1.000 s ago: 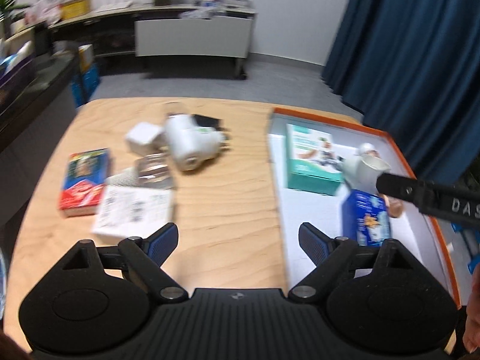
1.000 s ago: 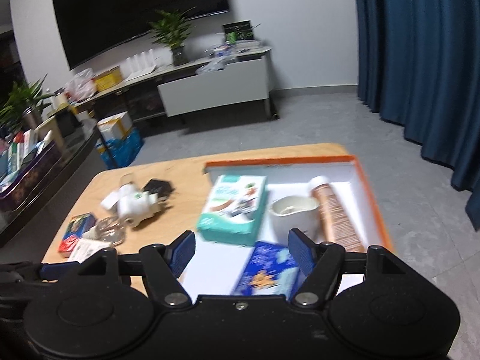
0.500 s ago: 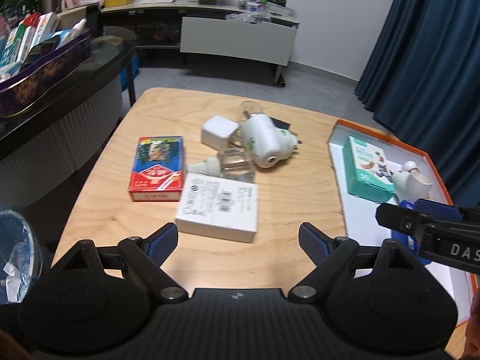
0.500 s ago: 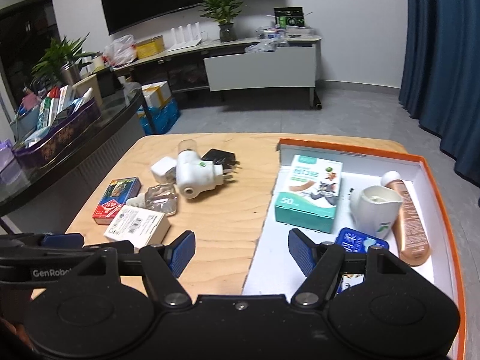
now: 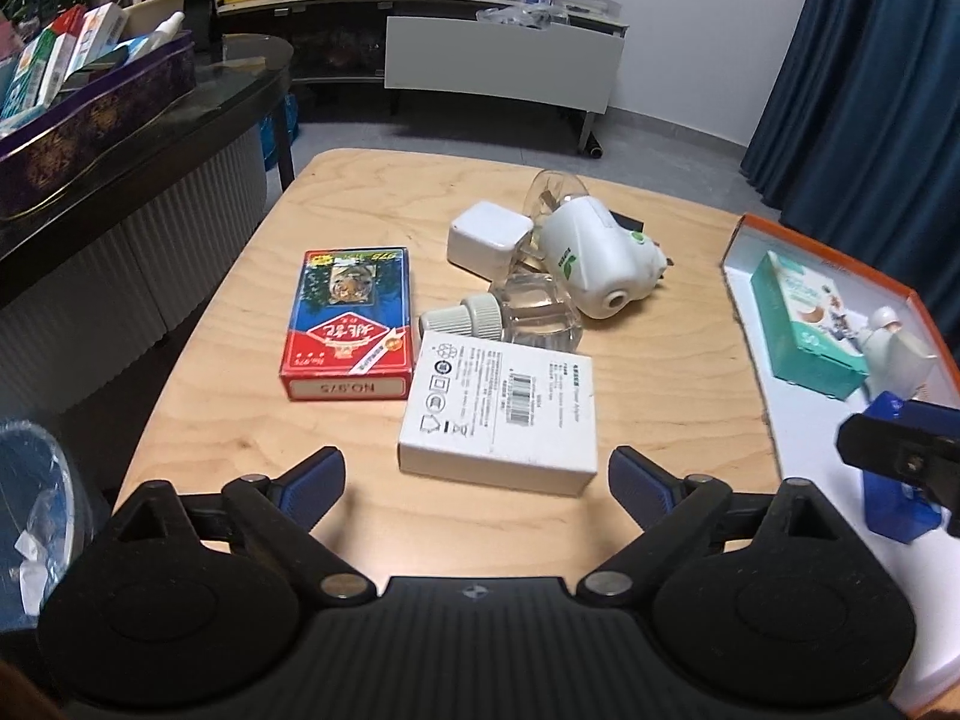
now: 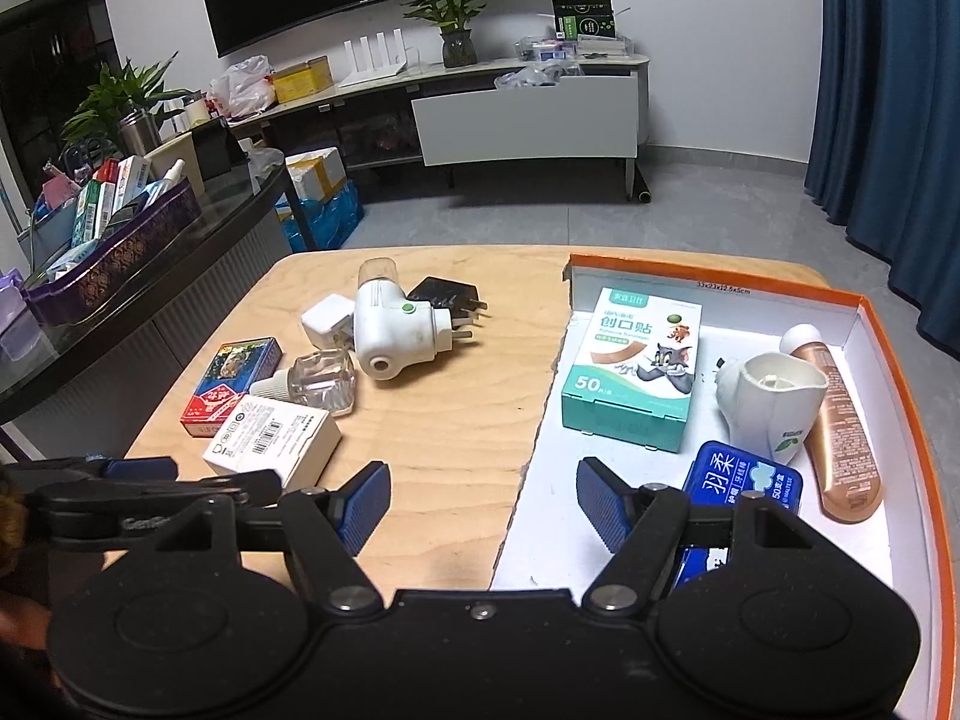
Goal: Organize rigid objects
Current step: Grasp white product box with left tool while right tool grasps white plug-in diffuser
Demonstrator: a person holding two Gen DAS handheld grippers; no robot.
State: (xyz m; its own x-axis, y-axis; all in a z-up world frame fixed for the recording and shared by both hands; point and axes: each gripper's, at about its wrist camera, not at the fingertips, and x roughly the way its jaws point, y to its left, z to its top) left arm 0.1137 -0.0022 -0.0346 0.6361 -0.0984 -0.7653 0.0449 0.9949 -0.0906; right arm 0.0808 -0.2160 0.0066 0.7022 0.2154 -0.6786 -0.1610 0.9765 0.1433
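Observation:
On the wooden table [image 5: 660, 360] lie a white barcode box [image 5: 501, 414], a red-and-blue card box [image 5: 351, 321], a clear bottle with a grey cap [image 5: 510, 318], a white cube charger [image 5: 489, 237] and a white plug-in device [image 5: 600, 264]. My left gripper [image 5: 477, 483] is open and empty, just in front of the white box. My right gripper [image 6: 480, 498] is open and empty over the left edge of the orange-rimmed tray [image 6: 900, 372], which holds a teal plaster box [image 6: 633, 369], a white jug [image 6: 774, 396], a brown tube [image 6: 840, 420] and a blue tin [image 6: 741, 477].
A black plug adapter [image 6: 447, 297] lies behind the white device. A dark curved counter [image 6: 150, 252] with a purple basket stands left of the table. A TV bench [image 6: 522, 102] and blue curtains [image 6: 888, 90] are behind.
My left gripper has swung left from the tray to face the loose items and closed in on the white box. My right gripper has pulled back from the tray. Both stayed open.

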